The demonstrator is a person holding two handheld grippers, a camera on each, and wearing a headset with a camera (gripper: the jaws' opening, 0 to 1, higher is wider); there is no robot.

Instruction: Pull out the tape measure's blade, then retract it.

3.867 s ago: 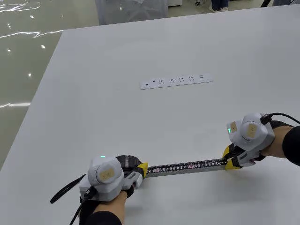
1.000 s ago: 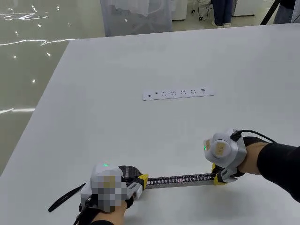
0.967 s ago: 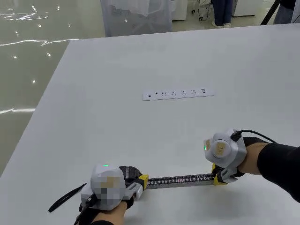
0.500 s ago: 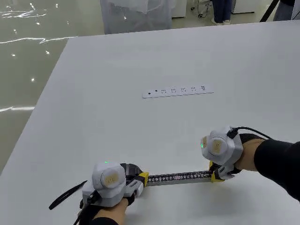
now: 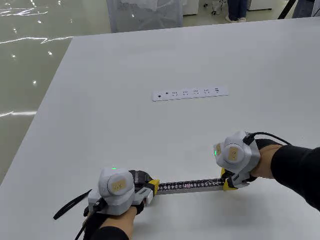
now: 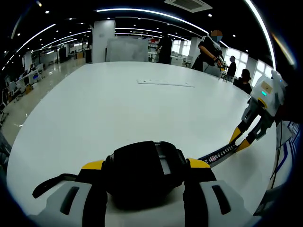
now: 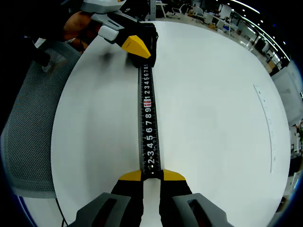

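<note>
Compared with 3.9 s back, the right gripper (image 5: pixel 227 184) has slid in toward the case (image 5: pixel 141 177), so less blade (image 5: pixel 190 185) shows between them now. Even against 0.5 s ago it's a touch shorter. The right gripper is pinched tight on the blade's tip, and the blade runs straight back to the case. The left gripper (image 5: pixel 146 189) hasn't budged: its jaws are clamped on either side of the black case near the table's (image 5: pixel 125 125) front edge, and a strap (image 5: pixel 70 204) trails off to the left. The table is plain white, with a white power strip (image 5: pixel 190 92) lying well beyond the blade. Past the table edge there's glossy floor (image 5: pixel 25 60) with light glare. The left gripper view catches a few people (image 6: pixel 210 45) standing at the far side of an open office.
</note>
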